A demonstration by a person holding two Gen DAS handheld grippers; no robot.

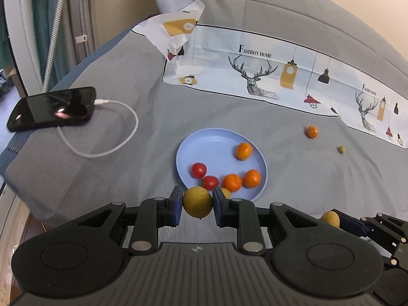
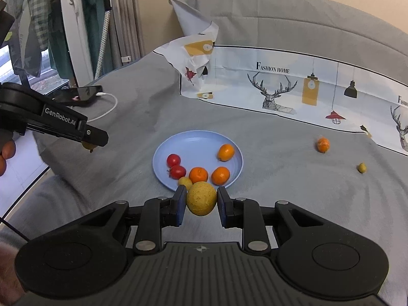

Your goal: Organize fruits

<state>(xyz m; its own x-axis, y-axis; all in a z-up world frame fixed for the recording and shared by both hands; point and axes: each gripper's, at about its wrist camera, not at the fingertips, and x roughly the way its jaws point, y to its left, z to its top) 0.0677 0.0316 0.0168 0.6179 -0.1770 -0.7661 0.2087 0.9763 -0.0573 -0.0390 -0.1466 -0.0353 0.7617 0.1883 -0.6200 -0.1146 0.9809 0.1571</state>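
Observation:
A light blue plate (image 1: 211, 140) (image 2: 193, 140) lies on the grey bed. It holds two red tomatoes (image 1: 199, 170) (image 2: 173, 160), three oranges (image 1: 243, 151) (image 2: 226, 152) and a small yellow fruit (image 2: 185, 182) at its near rim. My left gripper (image 1: 197, 205) is shut on a yellow-green fruit (image 1: 197, 202), held just short of the plate's near rim. My right gripper (image 2: 201, 202) is shut on a similar yellow fruit (image 2: 201, 198), also near the plate's near rim. It shows in the left wrist view (image 1: 339, 221) with its fruit (image 1: 330, 218).
A loose orange (image 1: 312, 131) (image 2: 323, 144) and a small green-yellow fruit (image 1: 341, 149) (image 2: 361, 167) lie on the bed right of the plate. A black phone (image 1: 52, 108) with a white cable (image 1: 114, 150) lies at left. A printed cloth (image 1: 267, 71) runs along the back.

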